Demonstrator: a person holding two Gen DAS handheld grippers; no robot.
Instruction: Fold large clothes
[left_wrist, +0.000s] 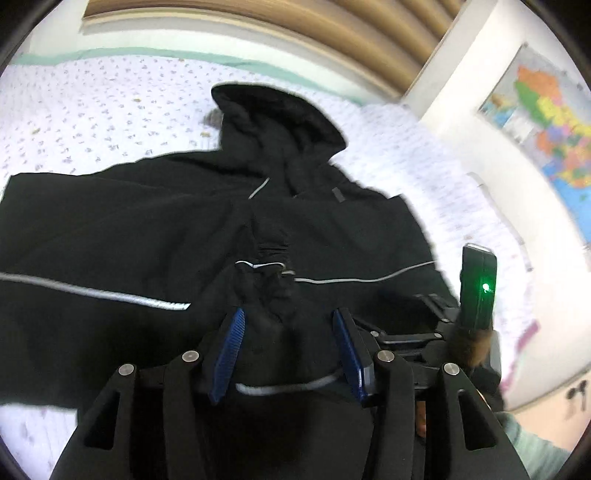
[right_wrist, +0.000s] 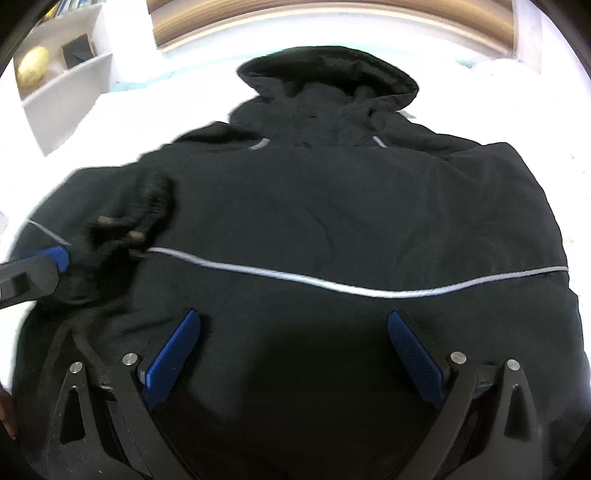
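Note:
A black hooded jacket (right_wrist: 332, 206) with grey reflective piping lies spread on the bed, its hood (right_wrist: 325, 74) at the far end. In the left wrist view one sleeve is folded across the body, and its bunched cuff (left_wrist: 273, 280) sits between the blue pads of my left gripper (left_wrist: 290, 321). The jaws stand apart and the pads do not pinch the cloth. From the right wrist view that gripper's blue fingertip (right_wrist: 55, 258) shows at the left beside the blurred cuff. My right gripper (right_wrist: 295, 328) hovers wide open over the jacket's lower part with nothing between its fingers.
The bed has a white quilt with a small print (left_wrist: 110, 110) and a wooden headboard (left_wrist: 295, 22). A coloured map (left_wrist: 546, 122) hangs on the right wall. White shelves (right_wrist: 66, 85) with a yellow round thing (right_wrist: 33, 66) stand at the left. The right hand-held unit's green light (left_wrist: 484, 287) glows nearby.

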